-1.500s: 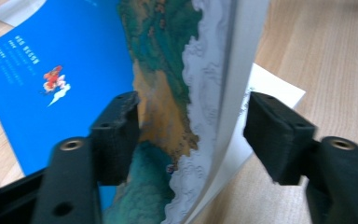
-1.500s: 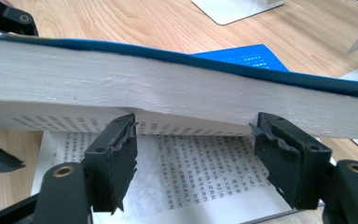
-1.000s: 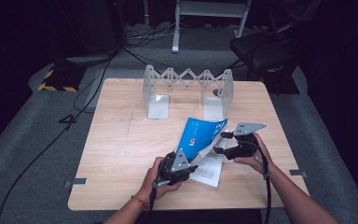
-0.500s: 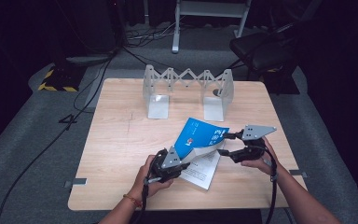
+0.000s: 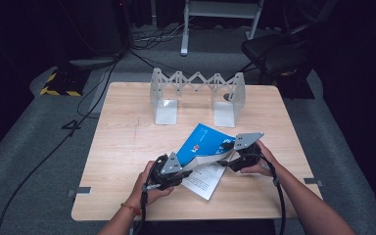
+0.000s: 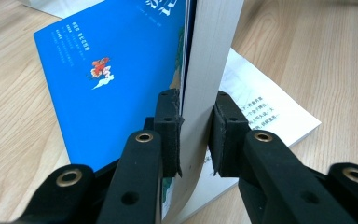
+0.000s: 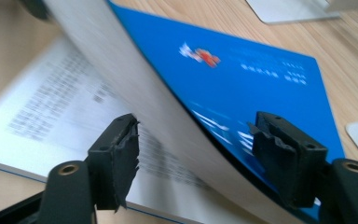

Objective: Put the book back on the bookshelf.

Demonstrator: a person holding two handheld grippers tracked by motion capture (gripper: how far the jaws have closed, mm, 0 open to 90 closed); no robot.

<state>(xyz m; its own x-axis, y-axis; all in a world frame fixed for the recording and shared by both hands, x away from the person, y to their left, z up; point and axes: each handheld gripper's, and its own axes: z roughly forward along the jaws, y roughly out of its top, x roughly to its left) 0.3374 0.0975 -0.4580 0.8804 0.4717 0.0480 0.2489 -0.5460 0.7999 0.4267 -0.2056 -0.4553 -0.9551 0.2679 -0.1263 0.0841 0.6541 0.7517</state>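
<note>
A book with a blue cover lies open on the wooden table, its lower printed pages flat on the wood. My left gripper is shut on the raised cover and a thick wad of pages, held up on edge between the pads. My right gripper is open at the book's right side. Its jaws straddle the raised, curved pages and blue cover without pressing on them. They have just been closing a little.
A silver folding bookend rack stands at the back of the table. A dark chair and a stand's legs are on the floor beyond it. Cables run over the grey carpet at the left.
My left gripper has slid left with the cover and pages in its grip. The right gripper went out to the right, then came back lower around the raised pages.
</note>
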